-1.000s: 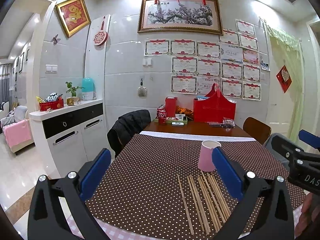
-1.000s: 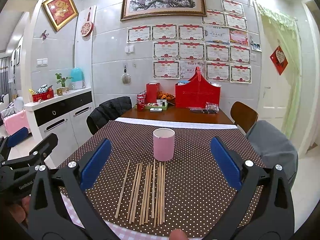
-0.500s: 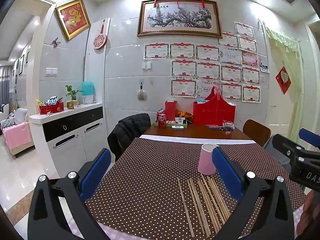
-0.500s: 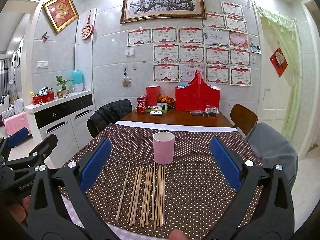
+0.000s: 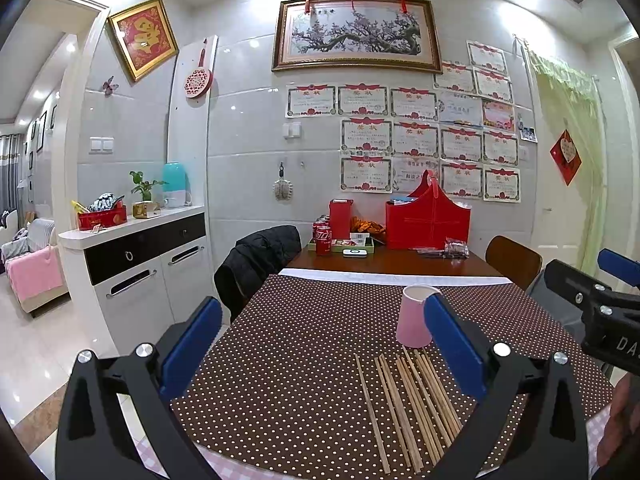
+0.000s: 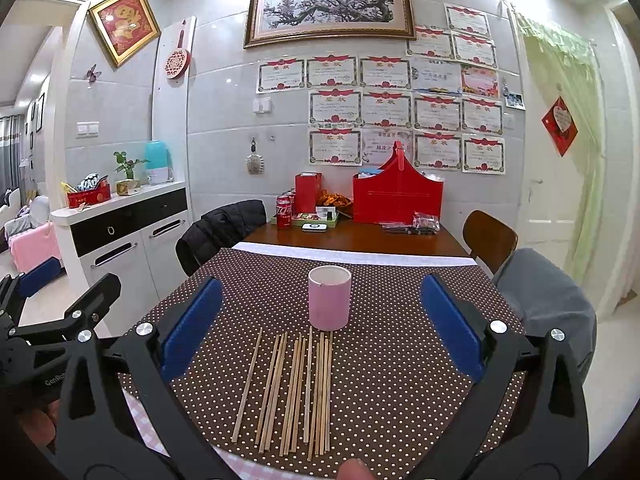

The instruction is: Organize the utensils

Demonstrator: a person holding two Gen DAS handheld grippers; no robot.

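Note:
Several wooden chopsticks (image 6: 298,392) lie side by side on the brown dotted tablecloth (image 6: 392,364), just in front of an upright pink cup (image 6: 329,298). In the left wrist view the chopsticks (image 5: 404,404) and the cup (image 5: 414,316) sit to the right. My left gripper (image 5: 322,346) is open and empty, above the table's near left part. My right gripper (image 6: 322,326) is open and empty, centred over the chopsticks and cup. Each gripper shows at the edge of the other's view.
A red basket (image 6: 396,196), red box (image 6: 308,198), cola cans (image 6: 284,216) and a tray stand at the table's far end. A chair with a black jacket (image 6: 220,232) is left, a brown chair (image 6: 488,240) and grey-covered chair (image 6: 548,304) right. A white cabinet (image 6: 120,240) stands left.
Both views have tilted up slightly, so the table sits a little lower in frame. Both grippers stay open; the chopsticks and cup have not moved.

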